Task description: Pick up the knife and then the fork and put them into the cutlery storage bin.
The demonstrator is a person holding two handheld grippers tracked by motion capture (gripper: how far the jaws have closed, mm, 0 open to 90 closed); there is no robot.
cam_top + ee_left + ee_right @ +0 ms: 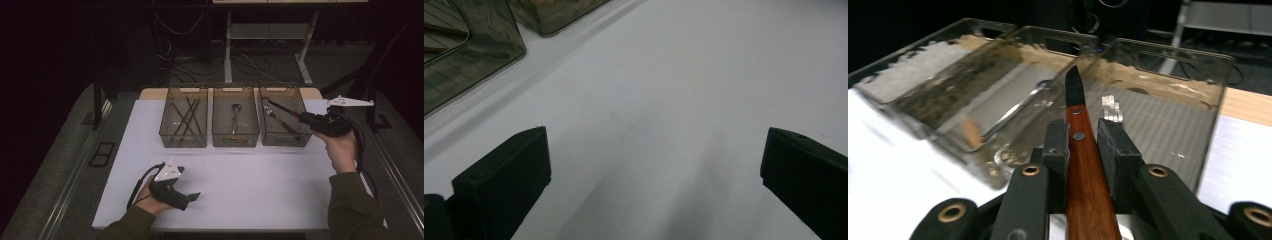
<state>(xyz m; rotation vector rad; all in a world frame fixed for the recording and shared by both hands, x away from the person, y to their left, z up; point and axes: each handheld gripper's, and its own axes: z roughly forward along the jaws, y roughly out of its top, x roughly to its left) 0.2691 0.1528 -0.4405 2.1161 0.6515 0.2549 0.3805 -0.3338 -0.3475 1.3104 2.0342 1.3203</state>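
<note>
White tabletop [240, 185] is carrying three clear bins in the high view; the right gripper [306, 119] is holding a knife [285, 109] above the right bin [285, 137], while the left gripper [192, 196] is resting near the front edge. Left gripper view: jaws are standing wide apart, gripping nothing. Right gripper view: jaws are clamping the knife's wooden handle [1088, 175], blade pointing toward the bin holding a fork [1112, 109].
</note>
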